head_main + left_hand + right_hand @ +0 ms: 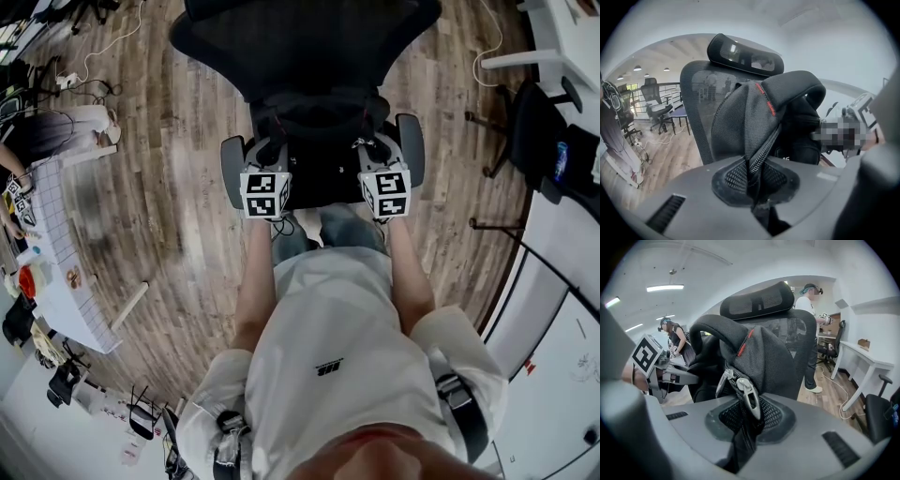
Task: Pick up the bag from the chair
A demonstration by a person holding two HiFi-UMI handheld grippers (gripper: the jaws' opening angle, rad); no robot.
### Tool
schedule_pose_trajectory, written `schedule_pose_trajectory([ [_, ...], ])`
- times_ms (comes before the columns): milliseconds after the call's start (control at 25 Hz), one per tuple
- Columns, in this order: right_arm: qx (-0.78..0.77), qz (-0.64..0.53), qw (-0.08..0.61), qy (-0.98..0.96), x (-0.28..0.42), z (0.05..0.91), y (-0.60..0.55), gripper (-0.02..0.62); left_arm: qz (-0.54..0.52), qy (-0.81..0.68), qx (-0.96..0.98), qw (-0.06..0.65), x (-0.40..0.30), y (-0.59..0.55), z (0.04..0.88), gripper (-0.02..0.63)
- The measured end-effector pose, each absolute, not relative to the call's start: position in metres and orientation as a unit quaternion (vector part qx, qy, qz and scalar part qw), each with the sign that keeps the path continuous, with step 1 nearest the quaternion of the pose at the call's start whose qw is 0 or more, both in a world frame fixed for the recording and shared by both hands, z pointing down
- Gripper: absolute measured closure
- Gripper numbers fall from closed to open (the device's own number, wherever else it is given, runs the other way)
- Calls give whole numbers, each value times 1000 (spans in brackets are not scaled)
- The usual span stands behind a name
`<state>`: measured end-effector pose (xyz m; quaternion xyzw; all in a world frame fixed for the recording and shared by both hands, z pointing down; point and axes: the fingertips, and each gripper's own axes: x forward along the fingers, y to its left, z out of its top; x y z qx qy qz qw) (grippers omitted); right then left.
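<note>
Black mesh makes up the backpack (759,357), which sits upright on the seat of the office chair (300,37), leaning against its backrest. Both gripper views show its padded carry handle arching over the top and a red tab (744,345) beneath it; from the head view the backpack is only a dark mass between the chair's two grey armrests (232,169). The left gripper (754,187) has its jaws pinched together on a fold of mesh along a zip seam at the side of the backpack nearer the chair's left armrest. The right gripper (745,427) is likewise clamped on mesh at the opposite side, and only its own view shows the two silver zipper pulls (750,397) hanging just above its jaws. The head view alone shows both grippers side by side in front of the chair, their marker cubes facing up, and the person's arms reaching to them. The chair's headrest (745,54) shows in both gripper views. Behind the chair, the right gripper view shows a person in a white shirt (808,305) standing by a white desk (865,359), and the head view shows the wood floor (178,187) all round the chair.
</note>
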<state>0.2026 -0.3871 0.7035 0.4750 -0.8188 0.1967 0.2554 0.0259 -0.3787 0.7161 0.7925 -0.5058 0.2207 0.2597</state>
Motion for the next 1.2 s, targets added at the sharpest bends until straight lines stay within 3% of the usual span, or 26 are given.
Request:
schedule_pose_trajectory([
  [1200, 465, 232, 220, -826, 213, 645, -376, 584, 210, -517, 791, 252, 35, -373, 660, 586],
])
